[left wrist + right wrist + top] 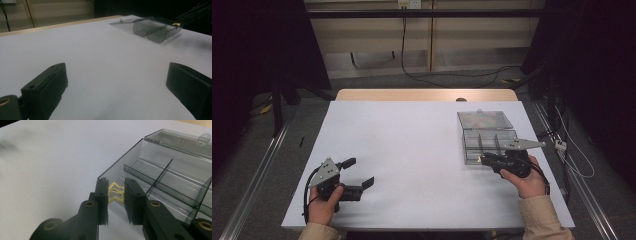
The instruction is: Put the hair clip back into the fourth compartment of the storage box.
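On the white bench [412, 150], your right gripper [117, 195] pinches a yellow rubber band [115, 192] at the compartment box [175, 177] rim; it could snag there. Left gripper [117, 82] fingers spread.

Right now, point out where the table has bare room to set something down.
The white table is bare from the left gripper across to the clear compartment box. It is crowded at the box's near corner, where the right gripper pinches small yellow pieces.
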`<action>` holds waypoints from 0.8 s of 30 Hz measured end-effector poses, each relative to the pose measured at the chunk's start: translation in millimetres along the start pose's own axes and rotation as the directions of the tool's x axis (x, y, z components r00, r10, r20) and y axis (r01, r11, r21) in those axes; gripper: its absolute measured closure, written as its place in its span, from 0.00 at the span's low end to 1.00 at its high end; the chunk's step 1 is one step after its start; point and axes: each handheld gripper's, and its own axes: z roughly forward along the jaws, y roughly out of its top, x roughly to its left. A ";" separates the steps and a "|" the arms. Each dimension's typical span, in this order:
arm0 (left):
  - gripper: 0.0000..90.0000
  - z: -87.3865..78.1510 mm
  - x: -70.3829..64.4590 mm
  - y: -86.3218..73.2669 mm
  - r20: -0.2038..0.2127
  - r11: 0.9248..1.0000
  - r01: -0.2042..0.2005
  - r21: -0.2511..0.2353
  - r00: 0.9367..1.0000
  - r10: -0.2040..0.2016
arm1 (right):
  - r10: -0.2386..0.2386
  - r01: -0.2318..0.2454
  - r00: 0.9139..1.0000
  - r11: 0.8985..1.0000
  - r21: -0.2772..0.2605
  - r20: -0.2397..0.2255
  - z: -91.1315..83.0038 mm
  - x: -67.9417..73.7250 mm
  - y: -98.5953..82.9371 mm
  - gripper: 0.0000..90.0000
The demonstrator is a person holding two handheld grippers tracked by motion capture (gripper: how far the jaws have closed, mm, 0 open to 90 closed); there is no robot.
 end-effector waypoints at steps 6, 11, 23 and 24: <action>0.04 0.4 -0.1 -0.1 0.002 1.000 0.000 0.001 1.000 0.000 | 0.002 -0.002 1.000 1.000 -0.001 -0.002 0.5 -1.2 1.1 0.82; 0.04 0.1 0.1 -0.1 0.001 1.000 0.000 0.001 1.000 0.000 | 0.004 -0.004 1.000 1.000 -0.005 -0.001 1.3 -1.9 2.8 0.82; 0.04 0.1 0.1 0.0 0.001 1.000 0.002 0.000 1.000 -0.002 | 0.008 -0.008 1.000 1.000 -0.009 0.000 3.0 -3.7 5.6 0.82; 0.04 0.1 0.1 0.0 0.002 1.000 0.002 0.000 1.000 -0.002 | 0.008 -0.008 1.000 1.000 -0.011 0.002 3.0 -4.1 5.9 0.82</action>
